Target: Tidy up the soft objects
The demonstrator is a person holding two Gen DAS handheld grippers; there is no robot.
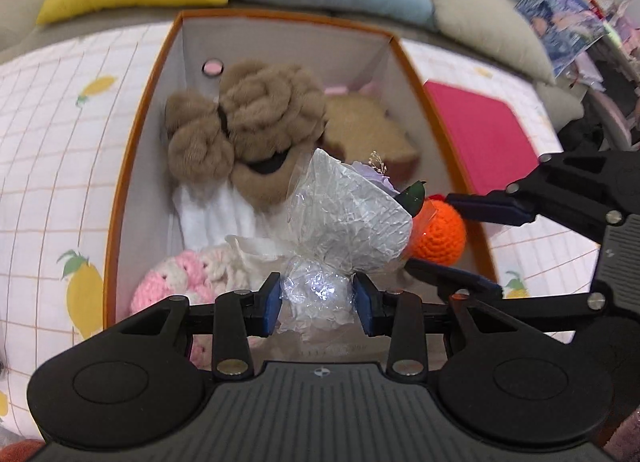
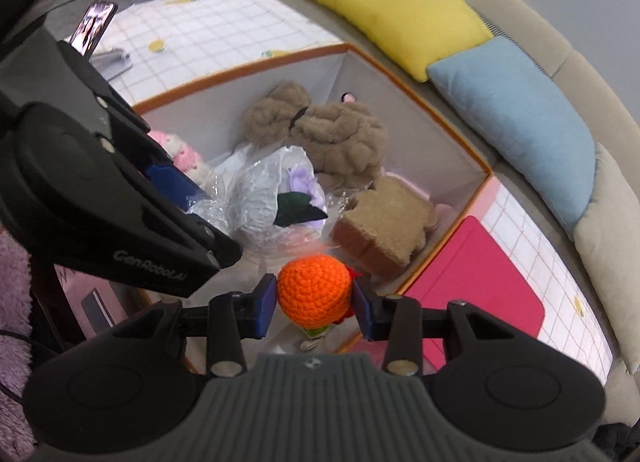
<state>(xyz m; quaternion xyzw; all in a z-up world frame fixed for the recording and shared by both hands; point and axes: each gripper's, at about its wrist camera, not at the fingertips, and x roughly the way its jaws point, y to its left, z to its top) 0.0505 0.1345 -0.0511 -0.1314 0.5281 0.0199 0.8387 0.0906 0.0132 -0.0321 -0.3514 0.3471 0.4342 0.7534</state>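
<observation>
Your left tool pinches the wrapped bouquet by its crinkled stem, bloom clear; your right tool clamps the crocheted orange ball. Both hang over the orange-rimmed box, beside the plush toys, ready to drop in.

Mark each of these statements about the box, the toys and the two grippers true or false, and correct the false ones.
1. The left gripper grips a crinkled clear-wrapped flower bouquet. True.
2. The right gripper is empty. False: it holds an orange crocheted ball.
3. A brown fluffy plush lies in the orange-rimmed white box. True.
4. The yellow cushion is inside the box. False: it rests on the sofa behind.
</observation>
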